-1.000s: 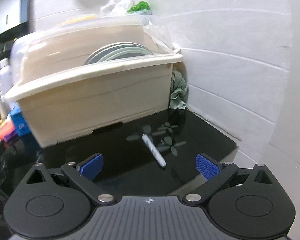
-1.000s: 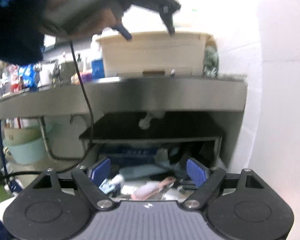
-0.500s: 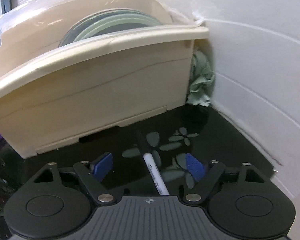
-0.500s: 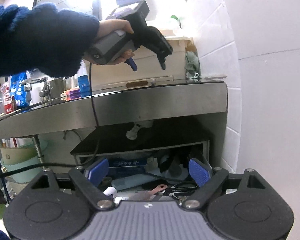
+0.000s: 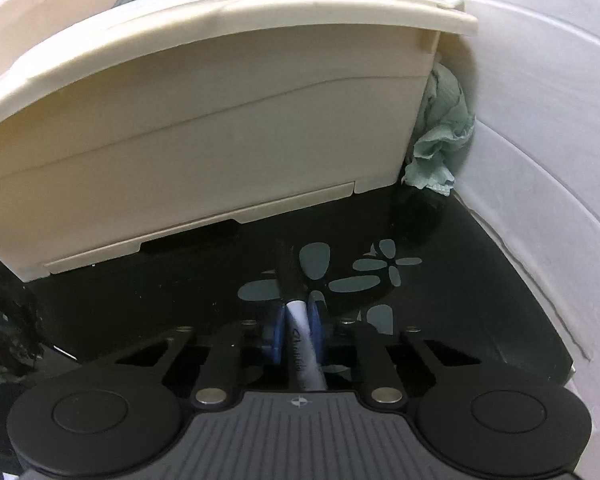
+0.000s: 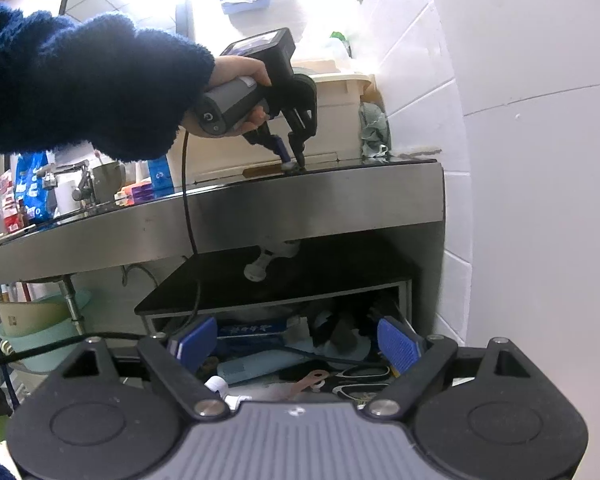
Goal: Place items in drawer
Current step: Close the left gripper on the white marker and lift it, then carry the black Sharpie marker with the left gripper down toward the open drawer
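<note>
My left gripper (image 5: 297, 330) is shut on a marker pen (image 5: 300, 338) with a white barrel and black cap. The pen lies on the black flowered countertop (image 5: 440, 300) in front of a cream dish tub (image 5: 204, 140). In the right wrist view the left gripper (image 6: 292, 156) shows, tips down on the counter. My right gripper (image 6: 296, 340) is open and empty, low in front of the open drawer (image 6: 300, 344), which is full of clutter such as scissors (image 6: 360, 376) and packets.
A green cloth (image 5: 440, 148) is wedged between the tub and the white tiled wall (image 5: 540, 160). The steel counter edge (image 6: 260, 212) and a black shelf (image 6: 280, 276) overhang the drawer. Bottles and cups (image 6: 40, 192) stand at the counter's left.
My left gripper moved forward and down over the marker and closed its pads on the barrel. My right gripper drew back slightly from the drawer and stayed open.
</note>
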